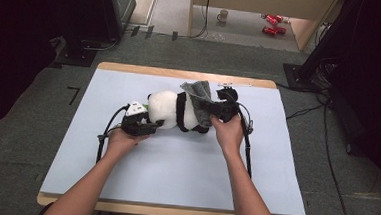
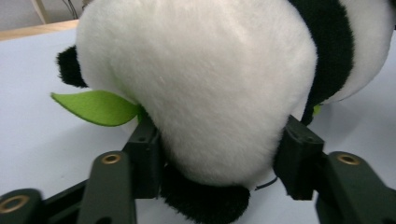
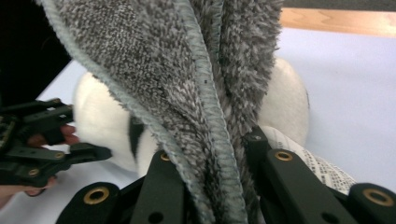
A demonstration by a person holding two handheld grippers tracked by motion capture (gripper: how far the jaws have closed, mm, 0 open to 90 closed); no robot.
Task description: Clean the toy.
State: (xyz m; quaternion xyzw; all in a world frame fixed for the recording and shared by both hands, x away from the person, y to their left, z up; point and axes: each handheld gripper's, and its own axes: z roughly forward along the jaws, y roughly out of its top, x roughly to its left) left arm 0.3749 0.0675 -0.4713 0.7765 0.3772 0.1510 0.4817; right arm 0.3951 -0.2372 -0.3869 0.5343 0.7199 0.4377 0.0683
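Note:
A black-and-white panda plush (image 1: 170, 111) lies on its side in the middle of the pale blue table cover (image 1: 175, 166). My left gripper (image 1: 151, 124) comes at it from the left. In the left gripper view its jaws press on both sides of the plush's white body (image 2: 205, 84), shut on it (image 2: 219, 161), and a green felt leaf (image 2: 95, 107) sticks out beside them. A grey fluffy cloth (image 1: 199, 95) drapes over the plush's right end. My right gripper (image 1: 217, 109) is shut on a fold of that cloth (image 3: 187, 70), pinched between its jaws (image 3: 217, 161).
A printed white tag (image 3: 322, 170) hangs from the plush by the right jaws. On the floor beyond the table are a mug (image 1: 223, 15) and red items (image 1: 272, 23). Black equipment stands (image 1: 327, 51) and cables (image 1: 326, 146) flank the table.

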